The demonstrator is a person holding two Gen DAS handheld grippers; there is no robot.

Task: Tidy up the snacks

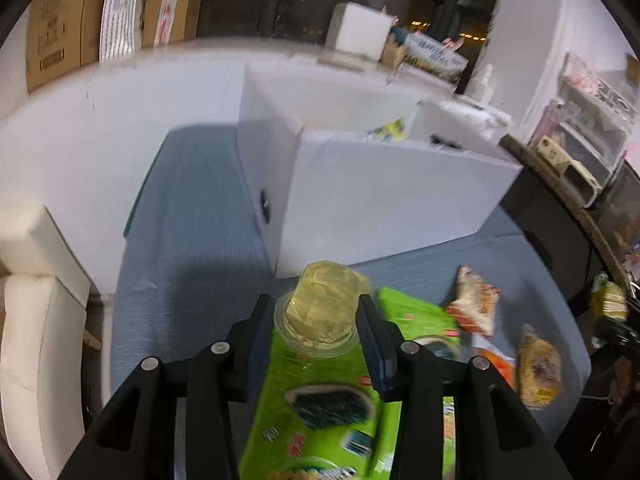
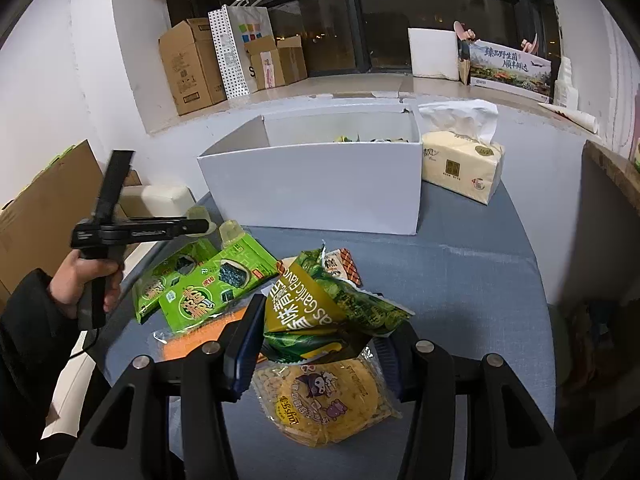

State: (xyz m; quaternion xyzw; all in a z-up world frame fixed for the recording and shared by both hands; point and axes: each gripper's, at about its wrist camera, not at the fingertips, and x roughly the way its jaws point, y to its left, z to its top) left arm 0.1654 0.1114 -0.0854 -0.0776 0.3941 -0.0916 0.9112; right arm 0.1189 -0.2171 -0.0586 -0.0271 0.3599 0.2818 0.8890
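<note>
Snacks lay loose on a blue-grey table before an open white box. Left gripper: fingers closed on a yellow jelly cup, held above a green seaweed packet. Right gripper: fingers clamped on a green pea bag, above a yellow noodle pack. Tissue pack beside box.

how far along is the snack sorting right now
Partly done: some snacks already lie in the white box. In hand: the left hand-held gripper grips a jelly cup; the right hand-held gripper clamps a green pea bag. Left: green seaweed packs and yellow cracker pack.
</note>
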